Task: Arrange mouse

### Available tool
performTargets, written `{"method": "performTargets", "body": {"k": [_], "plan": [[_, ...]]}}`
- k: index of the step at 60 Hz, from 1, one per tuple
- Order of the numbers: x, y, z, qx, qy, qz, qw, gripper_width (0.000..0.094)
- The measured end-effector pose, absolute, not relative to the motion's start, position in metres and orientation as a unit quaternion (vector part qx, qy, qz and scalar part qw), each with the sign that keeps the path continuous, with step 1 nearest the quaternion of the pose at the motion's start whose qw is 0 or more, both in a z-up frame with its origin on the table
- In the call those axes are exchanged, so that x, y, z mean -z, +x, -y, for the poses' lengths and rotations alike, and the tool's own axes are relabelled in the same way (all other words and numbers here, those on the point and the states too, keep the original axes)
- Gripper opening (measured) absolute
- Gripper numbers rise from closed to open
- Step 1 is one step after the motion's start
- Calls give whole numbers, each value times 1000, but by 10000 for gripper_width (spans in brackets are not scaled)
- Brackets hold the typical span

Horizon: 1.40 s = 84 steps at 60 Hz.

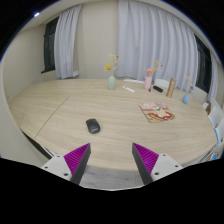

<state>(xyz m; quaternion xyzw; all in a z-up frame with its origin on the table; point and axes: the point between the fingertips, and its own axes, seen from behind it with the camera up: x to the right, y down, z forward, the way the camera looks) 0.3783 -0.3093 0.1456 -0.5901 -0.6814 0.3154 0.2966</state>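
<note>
A dark mouse (93, 126) lies on the light wooden table (60, 110), a short way beyond my left finger. My gripper (112, 160) is open and empty, held above the table's near edge. Its two fingers with magenta pads (76, 158) stand wide apart, with bare table between them. The mouse is ahead and slightly left of the gap between the fingers, apart from both.
A colourful flat item (155, 112) lies to the right beyond the fingers. A vase with flowers (111, 80), bottles (152, 79) and other small objects (186, 97) stand along the far and right side. Curtains (100, 35) hang behind the table.
</note>
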Motion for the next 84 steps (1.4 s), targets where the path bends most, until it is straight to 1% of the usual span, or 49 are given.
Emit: {"method": "performTargets", "body": {"k": [10, 16, 21, 29, 42, 52, 65, 73, 76, 84], "plan": [[-127, 381, 325, -316, -593, 687, 276, 868], [-117, 374, 343, -322, -584, 692, 277, 869], [-107, 368, 363, -331, -581, 693, 269, 867], [-87, 351, 384, -329, -592, 687, 263, 859], [-61, 303, 395, -314, -613, 668, 283, 862], [-40, 266, 399, -301, -636, 650, 289, 860], [-11, 225, 404, -290, -645, 643, 294, 858], [3, 198, 402, -280, -648, 644, 297, 857], [6, 188, 403, -283, -650, 642, 292, 866], [9, 162, 396, -280, -653, 637, 299, 859]]}}
